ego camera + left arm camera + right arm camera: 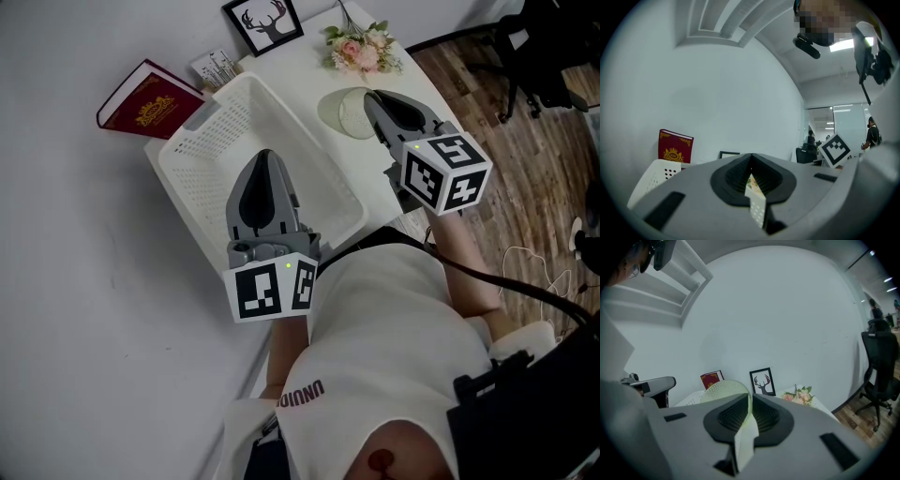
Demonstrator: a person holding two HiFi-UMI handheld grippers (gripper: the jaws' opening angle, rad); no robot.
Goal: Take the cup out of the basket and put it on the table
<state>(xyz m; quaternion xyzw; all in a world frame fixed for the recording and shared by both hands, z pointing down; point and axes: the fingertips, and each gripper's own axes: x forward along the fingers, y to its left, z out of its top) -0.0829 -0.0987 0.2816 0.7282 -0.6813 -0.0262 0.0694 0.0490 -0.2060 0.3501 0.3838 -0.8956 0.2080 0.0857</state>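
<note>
Over the white table [305,70], just right of the white perforated plastic basket [202,164]: pale green, finely dotted translucent cup [343,112], out of the basket, thin wall pinched between the narrow-set fingers of the right gripper [380,101]. From above, a round pale disc; near side covered by the gripper's jaws, contact with the table surface not discernible. In the right gripper view, only a domed edge above the jaws.

Above the basket's interior, left gripper [266,161], jaws brought together, nothing between them.

Behind the basket: dark red hardback book with gold ornament [148,101]; small printed card [214,67], too small to read; black-framed deer-antler picture [263,23]; pink flower posy [361,49]. Far right, black office chair [548,42] on wood floor [487,103], cut off by the frame edge.
</note>
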